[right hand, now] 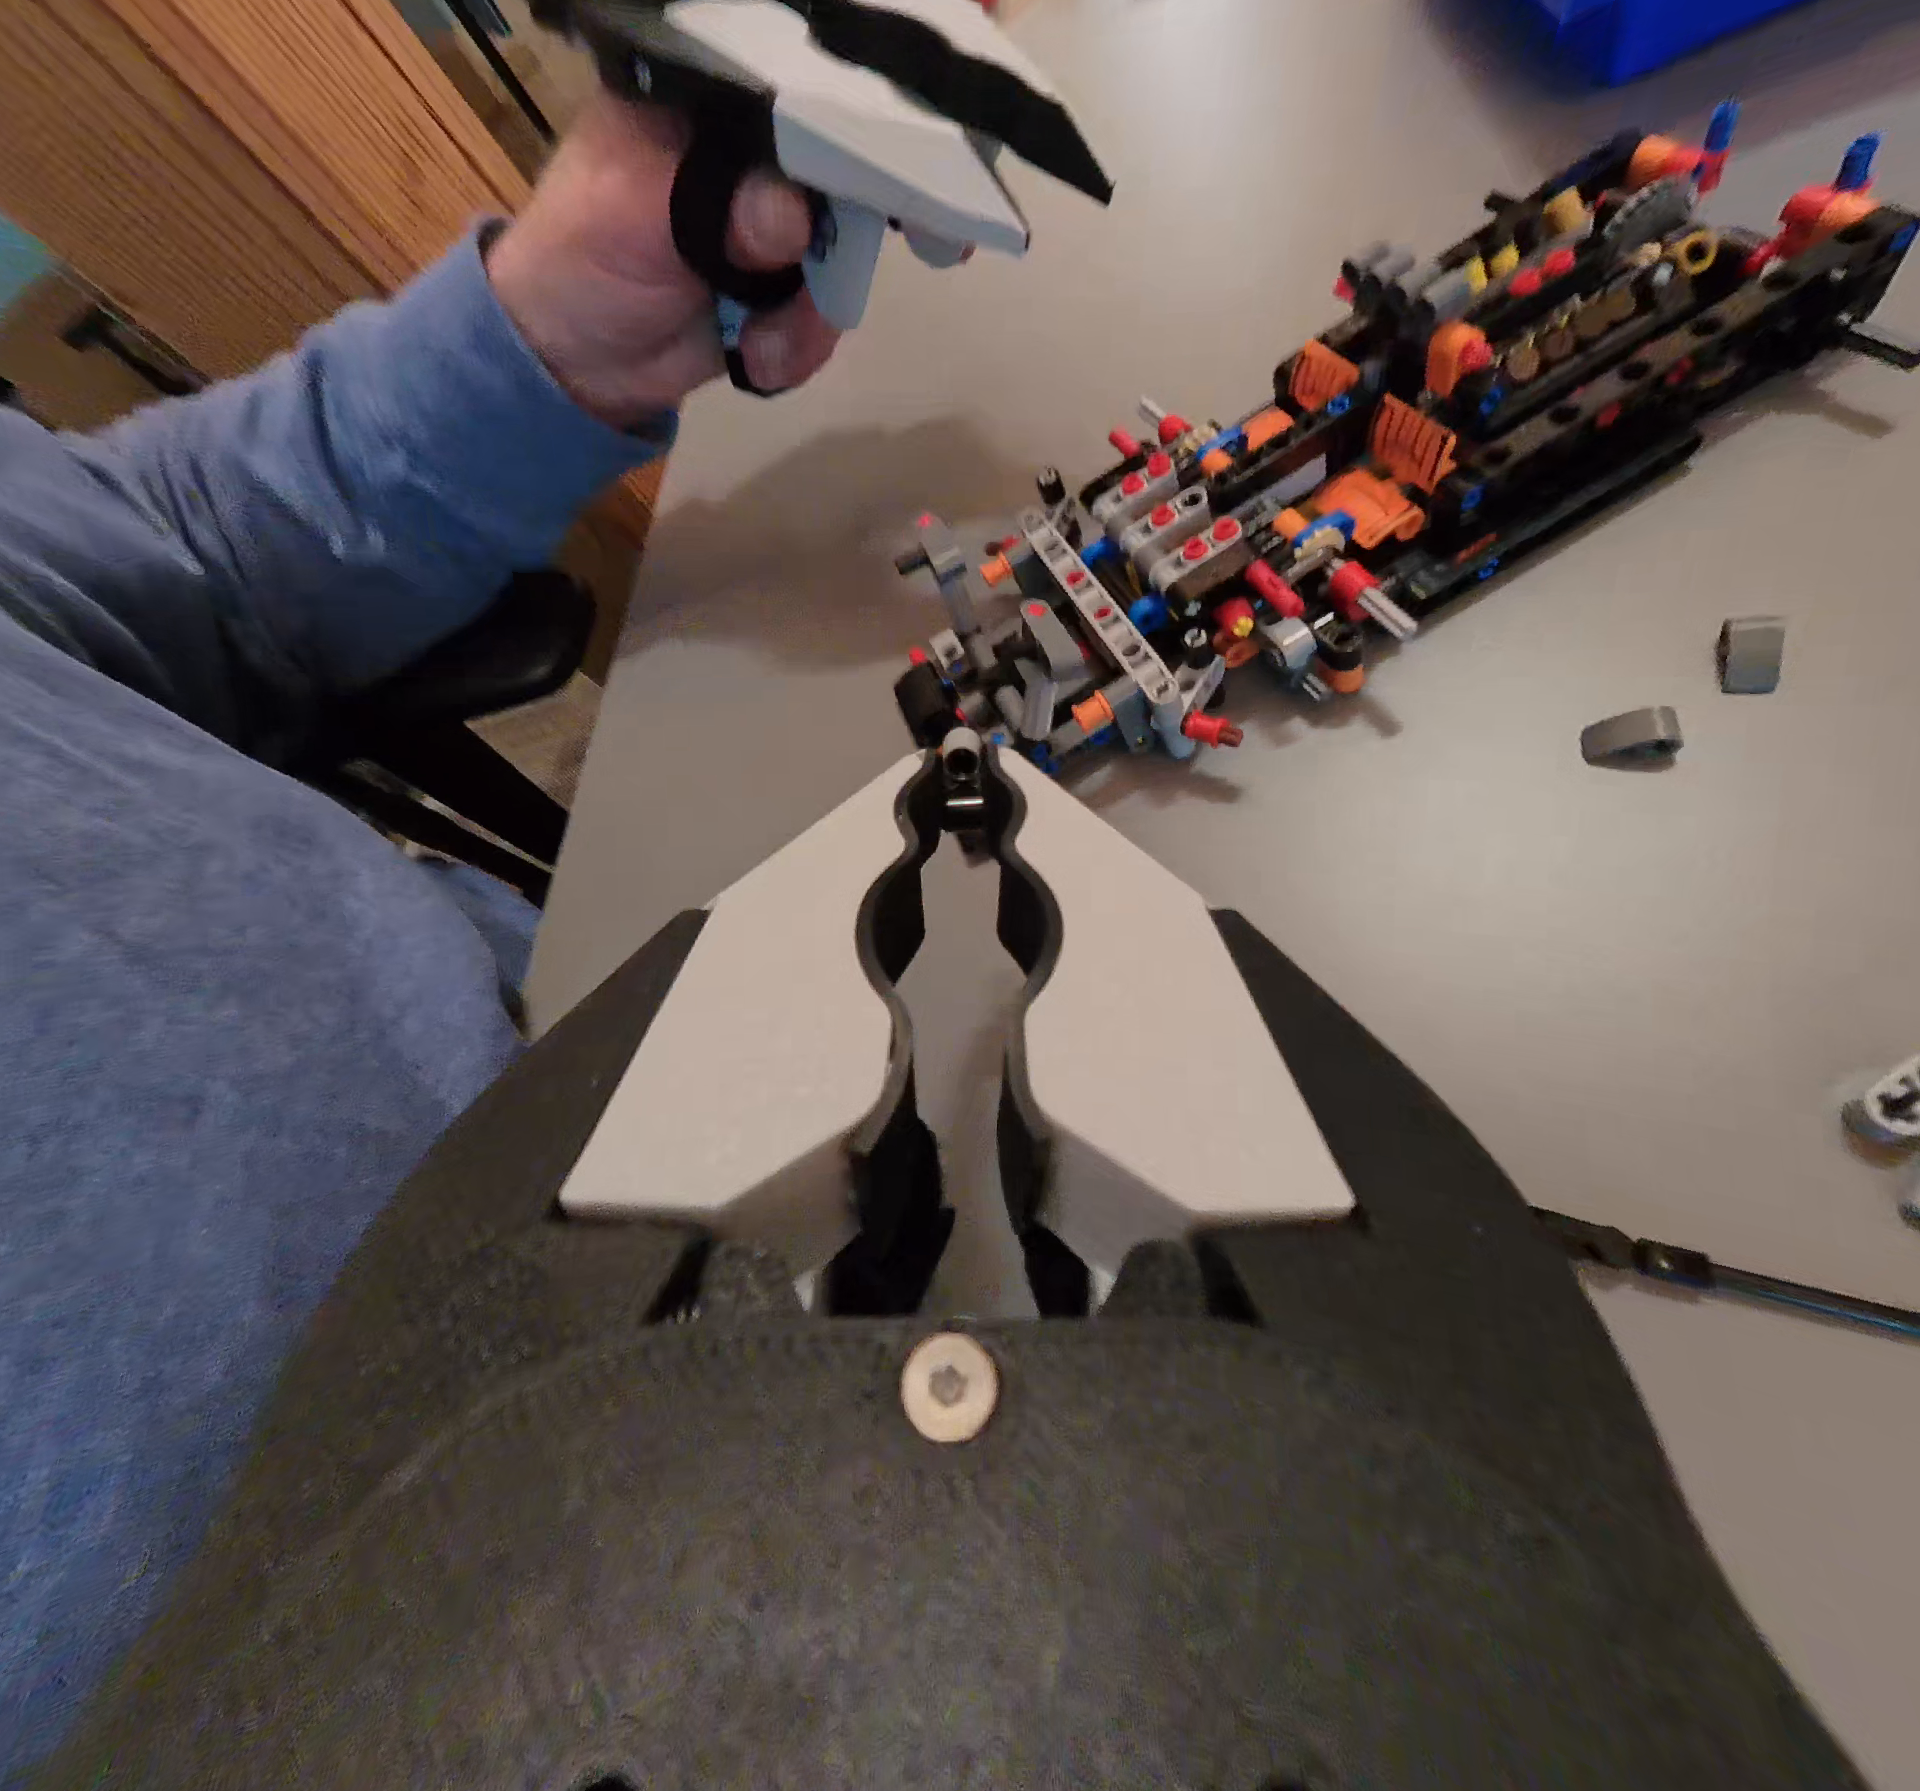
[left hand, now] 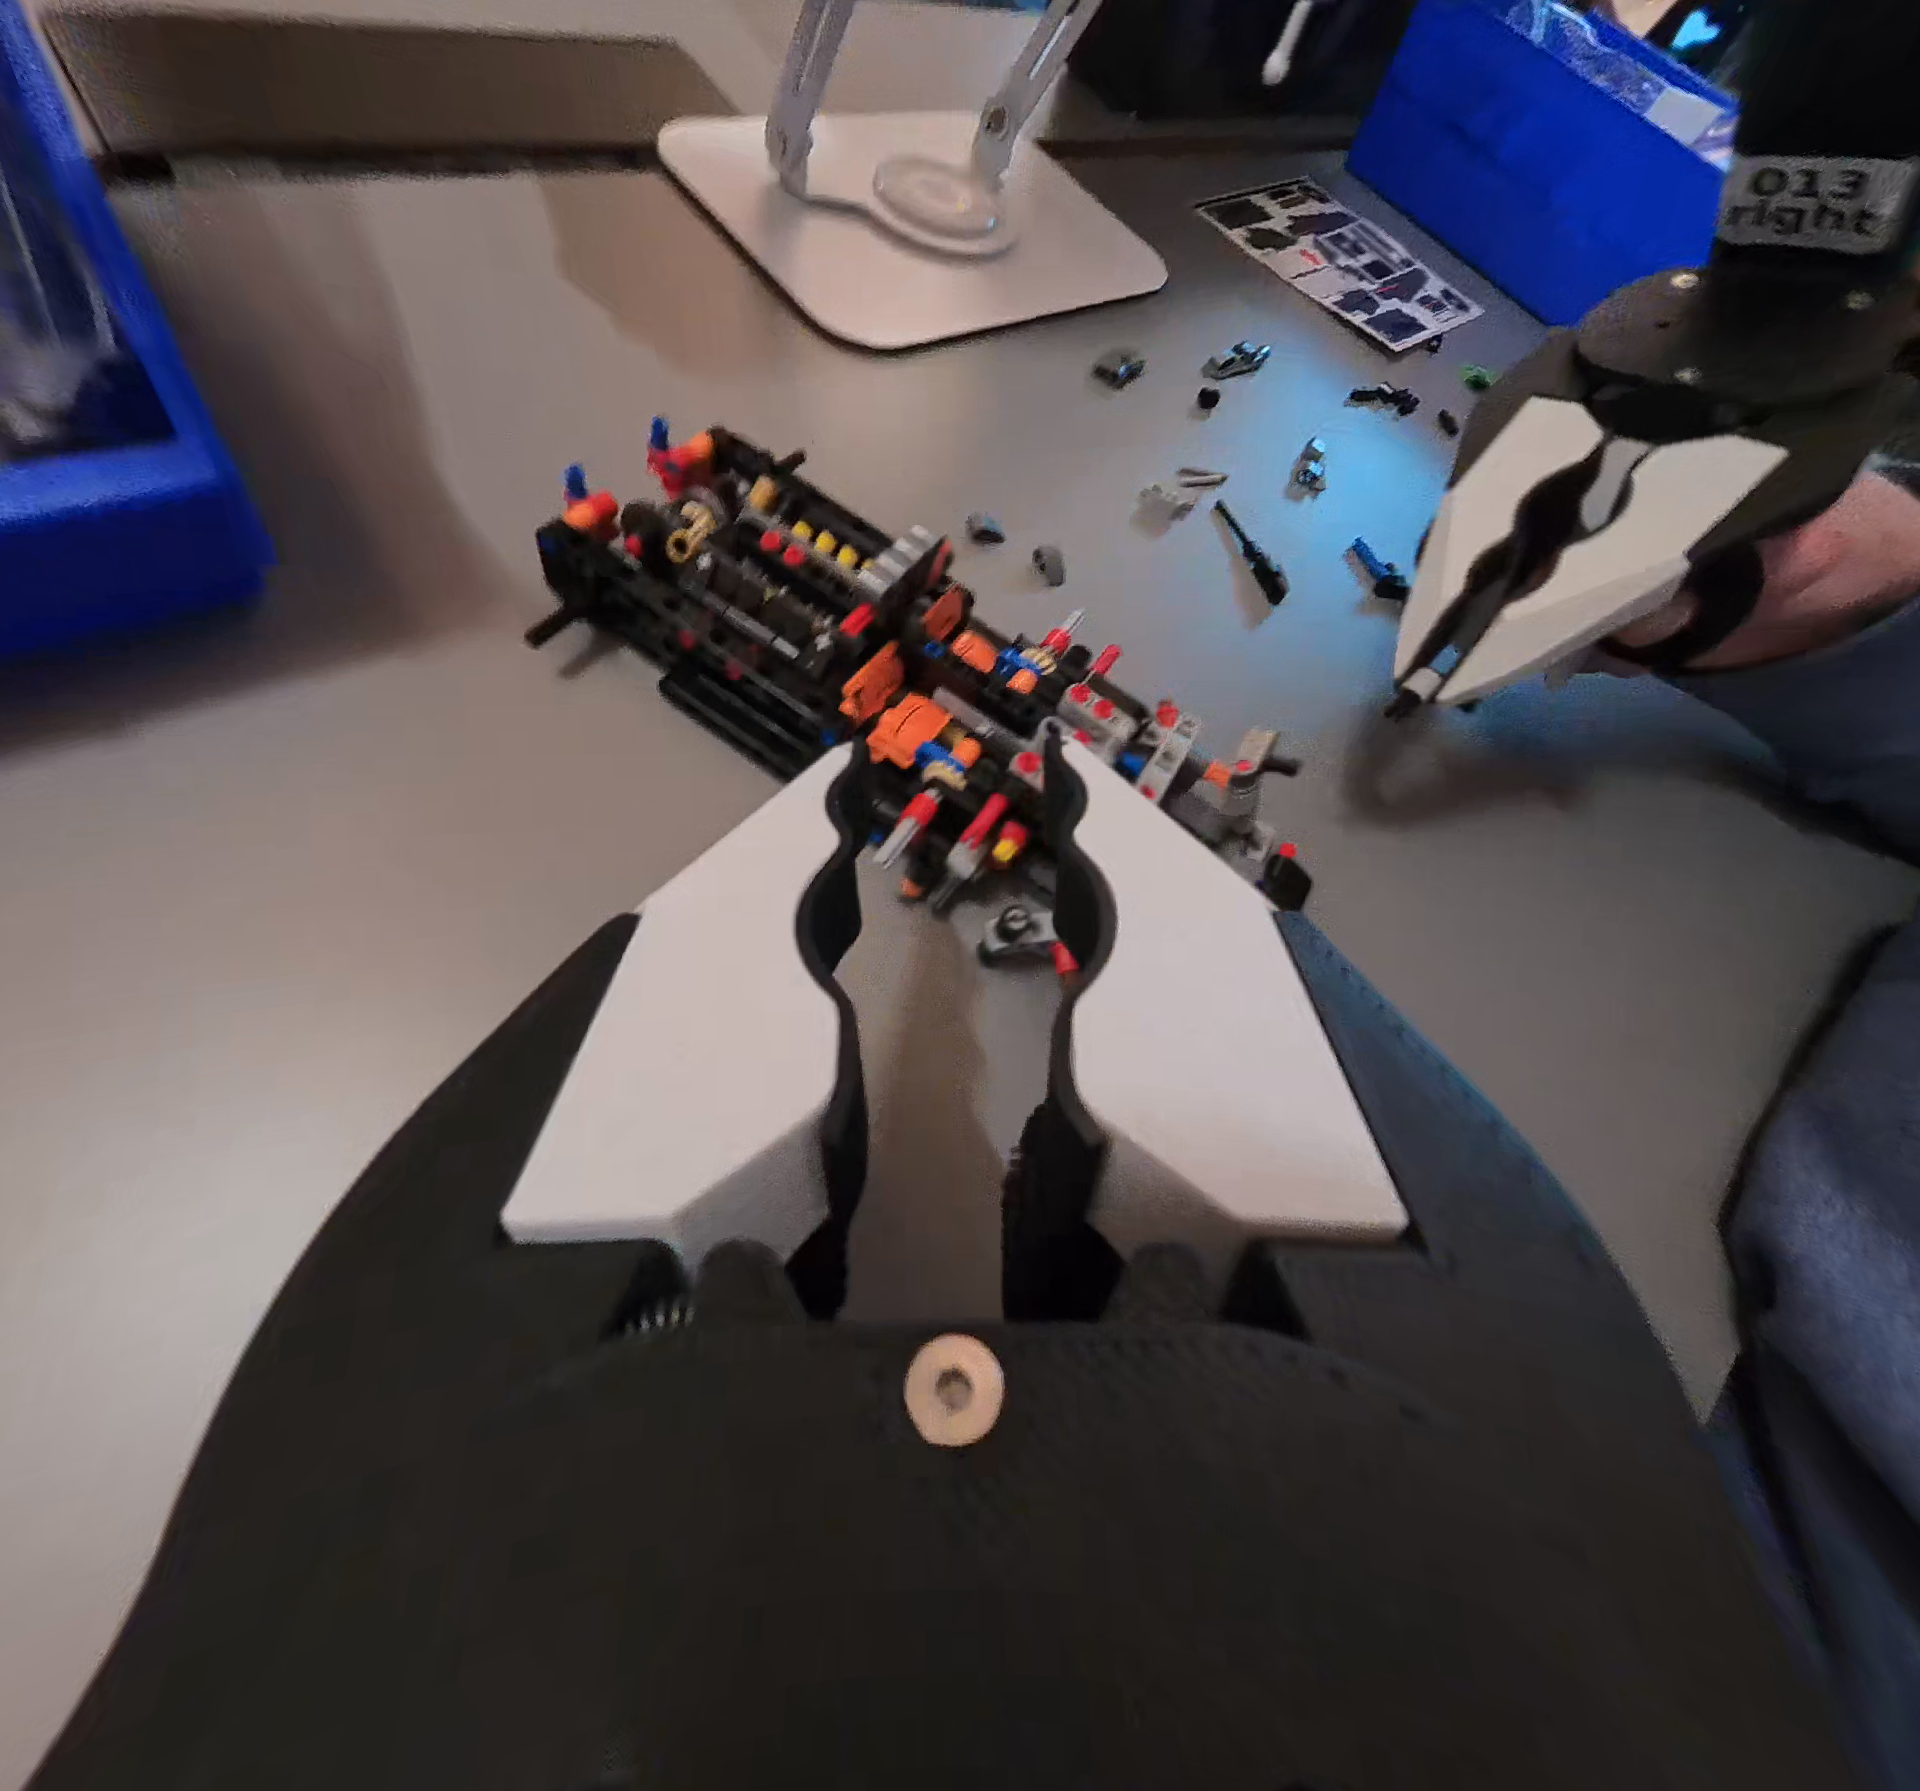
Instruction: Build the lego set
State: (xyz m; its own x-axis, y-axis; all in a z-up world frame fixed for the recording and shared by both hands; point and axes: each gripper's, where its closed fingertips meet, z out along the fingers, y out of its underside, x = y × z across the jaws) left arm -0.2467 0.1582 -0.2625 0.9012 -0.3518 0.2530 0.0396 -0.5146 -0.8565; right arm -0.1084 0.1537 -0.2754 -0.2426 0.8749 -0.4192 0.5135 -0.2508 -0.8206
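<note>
A long, partly built black lego model (left hand: 790,598) with orange, red and yellow parts lies on the grey table; it also shows in the right wrist view (right hand: 1403,494). My left gripper (left hand: 951,765) is open and empty, held in the air over the model's near end; in the right wrist view it (right hand: 1060,214) hovers above the table. My right gripper (right hand: 961,770) is shut on a small black pin (right hand: 961,765), just short of the model's grey front end. In the left wrist view it (left hand: 1415,690) is to the right of the model.
Several small loose pieces (left hand: 1247,546) lie right of the model, with a sticker sheet (left hand: 1340,261) and a blue bin (left hand: 1507,152) behind. Another blue bin (left hand: 104,494) is at left. A monitor stand (left hand: 914,224) stands behind. Two grey pieces (right hand: 1631,733) and a black rod (right hand: 1714,1274) lie nearby. The grippers' ends are close to 15 cm from one another.
</note>
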